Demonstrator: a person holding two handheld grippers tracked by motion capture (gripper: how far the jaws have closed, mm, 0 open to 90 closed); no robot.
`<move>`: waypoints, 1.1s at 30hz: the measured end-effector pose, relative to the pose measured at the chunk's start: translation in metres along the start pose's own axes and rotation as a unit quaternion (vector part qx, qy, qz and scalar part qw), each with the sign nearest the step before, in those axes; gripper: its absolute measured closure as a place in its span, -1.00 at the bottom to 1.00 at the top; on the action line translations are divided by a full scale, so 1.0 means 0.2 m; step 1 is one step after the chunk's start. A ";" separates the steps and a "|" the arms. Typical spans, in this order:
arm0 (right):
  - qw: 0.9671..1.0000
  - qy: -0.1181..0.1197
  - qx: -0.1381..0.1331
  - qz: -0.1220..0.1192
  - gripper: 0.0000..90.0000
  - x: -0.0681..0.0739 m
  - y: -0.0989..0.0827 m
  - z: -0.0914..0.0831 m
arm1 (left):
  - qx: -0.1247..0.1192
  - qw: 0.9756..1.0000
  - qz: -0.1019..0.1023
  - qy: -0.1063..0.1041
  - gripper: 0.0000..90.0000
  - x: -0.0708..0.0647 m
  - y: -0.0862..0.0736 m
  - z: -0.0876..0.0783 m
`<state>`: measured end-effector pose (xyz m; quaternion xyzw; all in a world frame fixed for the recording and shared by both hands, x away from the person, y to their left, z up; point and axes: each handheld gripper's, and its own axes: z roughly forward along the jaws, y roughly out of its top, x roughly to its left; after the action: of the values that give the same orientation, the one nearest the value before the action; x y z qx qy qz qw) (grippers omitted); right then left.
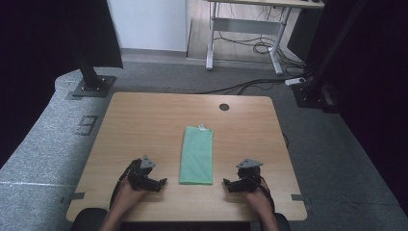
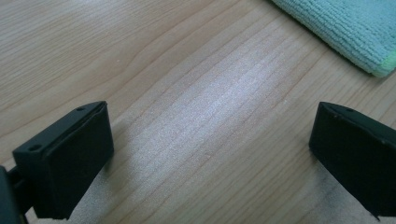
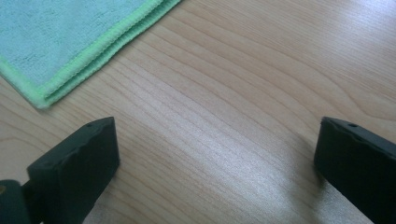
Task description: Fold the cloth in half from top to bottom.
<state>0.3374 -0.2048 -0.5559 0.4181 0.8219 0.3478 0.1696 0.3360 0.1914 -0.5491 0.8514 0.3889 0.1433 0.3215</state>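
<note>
A green cloth (image 1: 197, 154), folded into a long narrow strip, lies flat in the middle of the wooden table (image 1: 144, 125), with a small white tag at its far end. My left gripper (image 1: 162, 183) rests low on the table to the left of the cloth's near end, open with bare wood between its jaws. My right gripper (image 1: 226, 183) sits to the right of that near end, also open and holding nothing. A near corner of the cloth (image 2: 355, 32) shows at the upper right of the left gripper view. The cloth's layered edge (image 3: 70, 51) fills the upper left of the right gripper view.
A round cable hole (image 1: 224, 107) sits near the table's far edge. Grey carpet surrounds the table. Black frame posts on base plates (image 1: 91, 86) stand at the far left and far right, and a desk with trailing cables (image 1: 250, 45) stands beyond.
</note>
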 end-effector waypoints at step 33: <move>1.000 0.024 -0.011 -0.018 -0.99 0.15 0.34 0.16 | 0.000 1.000 -0.002 0.001 -1.00 0.00 0.00 0.00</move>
<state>0.3760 -0.1391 -0.5299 0.3934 0.8290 0.3635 0.1606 0.3360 0.1911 -0.5492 0.8505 0.3905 0.1438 0.3216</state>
